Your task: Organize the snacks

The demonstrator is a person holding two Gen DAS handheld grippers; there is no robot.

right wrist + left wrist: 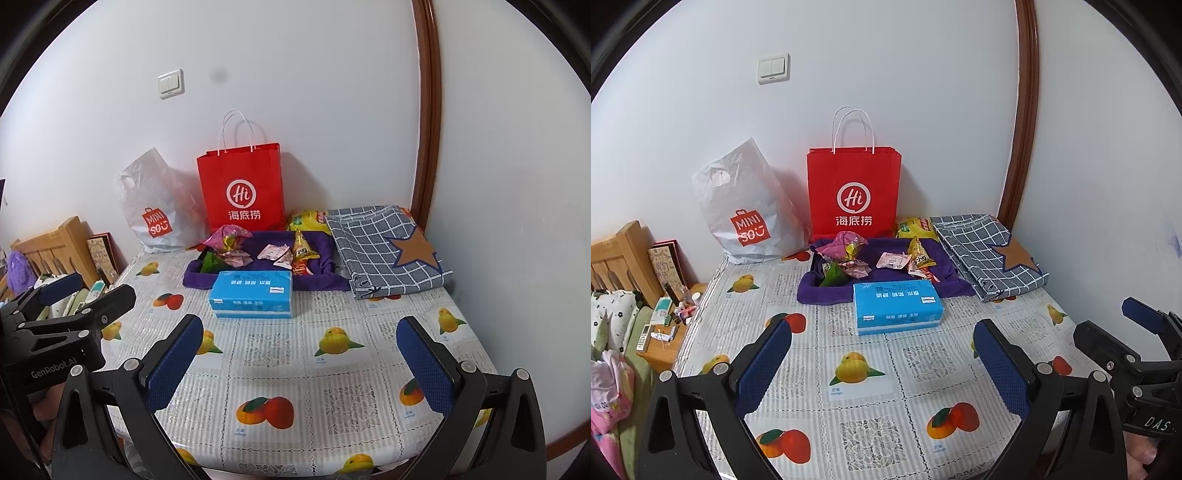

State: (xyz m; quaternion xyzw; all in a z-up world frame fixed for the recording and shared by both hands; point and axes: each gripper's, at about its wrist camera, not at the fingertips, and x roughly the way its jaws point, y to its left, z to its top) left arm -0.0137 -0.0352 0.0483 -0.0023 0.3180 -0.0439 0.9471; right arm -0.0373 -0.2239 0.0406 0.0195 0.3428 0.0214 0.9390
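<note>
At the bottom of the left wrist view the left gripper hangs over the fruit-print tablecloth with its blue pads spread wide and nothing between them. The right gripper, low in its own view, is likewise spread apart and empty; each gripper also shows at the side edge of the other's picture.

Above the grippers, at frame centre, a blue tissue pack lies on the cloth, touching the front edge of a purple tray. The snacks sit in that tray: a pink-and-green crumpled wrapper cluster at its left, a small pale sachet in the middle, and a yellow-orange triangular packet at its right. A yellow packet lies outside, just behind the tray.

This fits either snacks gathered into the tray with the yellow packet still out, or a loose heap waiting to be sorted elsewhere; the pictures cannot settle which.

Behind stand a red paper bag and, upper left of it, a white plastic bag. A checked folded cloth lies right of the tray. The tissue pack blocks a straight reach to the tray's front.
</note>
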